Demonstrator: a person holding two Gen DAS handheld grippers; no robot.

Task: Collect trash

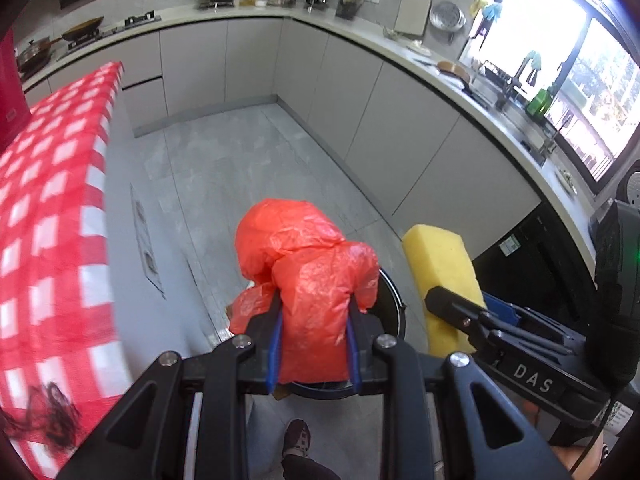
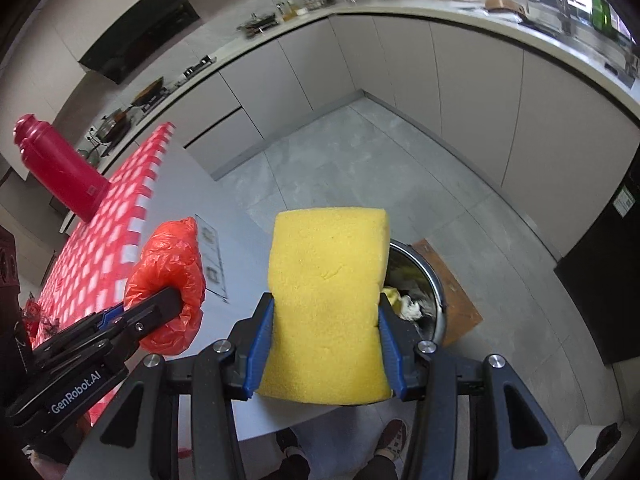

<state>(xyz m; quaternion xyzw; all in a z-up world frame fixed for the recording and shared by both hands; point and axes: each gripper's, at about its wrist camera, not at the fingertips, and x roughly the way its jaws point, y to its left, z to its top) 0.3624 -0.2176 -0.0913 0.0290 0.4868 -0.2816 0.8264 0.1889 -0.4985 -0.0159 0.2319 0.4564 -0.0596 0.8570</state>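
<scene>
A round metal bin (image 2: 428, 292) stands on the grey floor (image 2: 360, 152) just beyond the right gripper (image 2: 326, 344), holding what looks like crumpled white and yellow scraps. That gripper clamps a yellow sponge (image 2: 328, 300); the left gripper (image 1: 314, 344) beside it is closed on a crumpled red plastic bag (image 1: 308, 264). A red-checked tablecloth (image 1: 48, 208) lies left of both, kitchen cabinets (image 1: 248, 60) beyond. Only the right view shows the bin's contents and a red bottle (image 2: 60, 168)
</scene>
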